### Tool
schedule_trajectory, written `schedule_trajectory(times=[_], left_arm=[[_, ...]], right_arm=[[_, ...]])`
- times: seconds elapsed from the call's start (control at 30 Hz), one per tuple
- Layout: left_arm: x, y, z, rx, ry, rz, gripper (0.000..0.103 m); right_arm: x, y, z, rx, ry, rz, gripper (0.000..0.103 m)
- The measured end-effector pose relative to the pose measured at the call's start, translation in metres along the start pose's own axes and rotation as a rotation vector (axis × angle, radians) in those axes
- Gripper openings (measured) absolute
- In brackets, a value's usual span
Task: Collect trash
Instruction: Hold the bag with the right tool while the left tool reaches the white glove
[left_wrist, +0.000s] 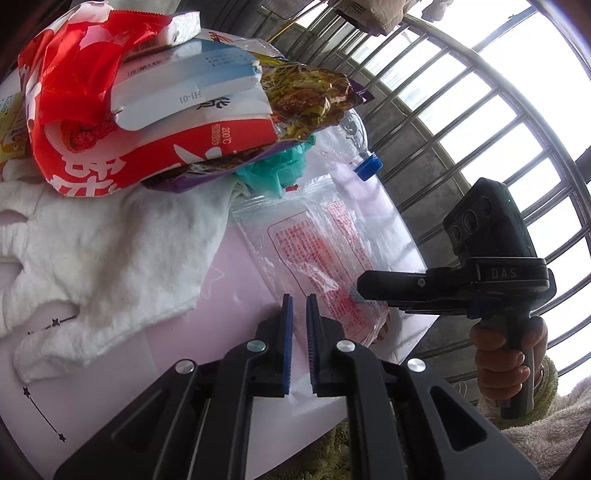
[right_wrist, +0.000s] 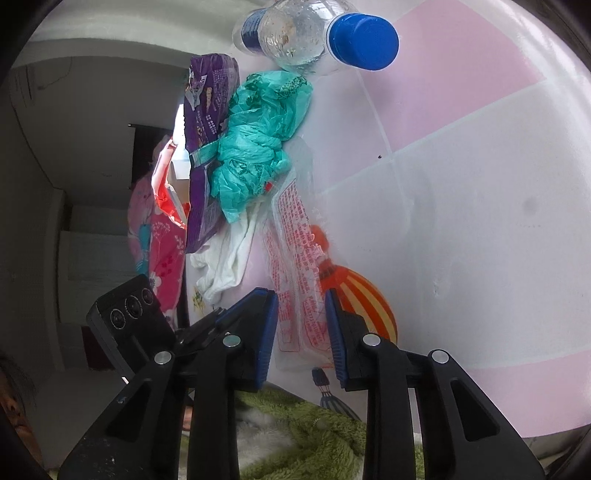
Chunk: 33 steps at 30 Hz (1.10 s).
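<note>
Left wrist view: the left gripper (left_wrist: 299, 306) hangs over the pink tabletop (left_wrist: 236, 295), its ribbed blue pads drawn nearly together with nothing between them. Just ahead lies a clear plastic bag (left_wrist: 317, 254) printed in red, flat and crinkly. Beside it a white cloth (left_wrist: 107, 254), soft and rumpled, sprawls under a heap: a red-and-white carton (left_wrist: 155, 147), a glossy foil wrapper (left_wrist: 303, 99), a crumpled teal plastic bag (left_wrist: 273, 170), and a clear bottle (left_wrist: 347, 140) with a blue cap lying on its side. The right gripper (left_wrist: 373, 291) comes in from the right, a hand (left_wrist: 506, 354) on its handle, window bars behind.

From the right wrist, the right gripper (right_wrist: 301, 325) stands spread, the clear bag's edge (right_wrist: 299, 280) between its pads; whether they press it, I cannot tell. An orange striped balloon print (right_wrist: 365, 295) shows beneath.
</note>
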<state>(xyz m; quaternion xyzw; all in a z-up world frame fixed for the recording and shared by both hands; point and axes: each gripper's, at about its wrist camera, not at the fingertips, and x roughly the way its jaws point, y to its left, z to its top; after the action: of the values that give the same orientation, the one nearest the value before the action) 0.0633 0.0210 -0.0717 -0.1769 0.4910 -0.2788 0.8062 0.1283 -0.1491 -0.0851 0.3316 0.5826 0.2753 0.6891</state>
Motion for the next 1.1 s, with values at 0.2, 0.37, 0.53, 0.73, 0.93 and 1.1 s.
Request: schedule_trajectory(times=[0.2, 0.37, 0.53, 0.73, 0.93, 1.1], left_arm=[[-0.003, 0.003, -0.002, -0.002, -0.006, 0.006, 0.007], [-0.024, 0.003, -0.003, 0.002, -0.066, 0.022, 0.007], [-0.061, 0.013, -0.005, 0.003, -0.169, 0.082, 0.007], [-0.092, 0.042, -0.002, -0.050, -0.257, 0.217, 0.007], [-0.085, 0.075, 0.010, -0.117, -0.217, 0.360, 0.024], [-0.077, 0.076, 0.012, -0.113, -0.200, 0.393, 0.027]], right_arm=[[0.000, 0.003, -0.001, -0.007, -0.010, -0.011, 0.007], [-0.003, 0.008, -0.003, -0.028, -0.028, -0.016, 0.005], [0.000, 0.011, -0.004, -0.014, -0.032, -0.007, 0.004], [0.005, 0.008, -0.005, 0.001, -0.028, -0.001, 0.004], [0.003, 0.006, -0.005, -0.002, -0.029, 0.000, 0.004], [0.003, 0.007, -0.004, 0.000, -0.026, -0.002, 0.004]])
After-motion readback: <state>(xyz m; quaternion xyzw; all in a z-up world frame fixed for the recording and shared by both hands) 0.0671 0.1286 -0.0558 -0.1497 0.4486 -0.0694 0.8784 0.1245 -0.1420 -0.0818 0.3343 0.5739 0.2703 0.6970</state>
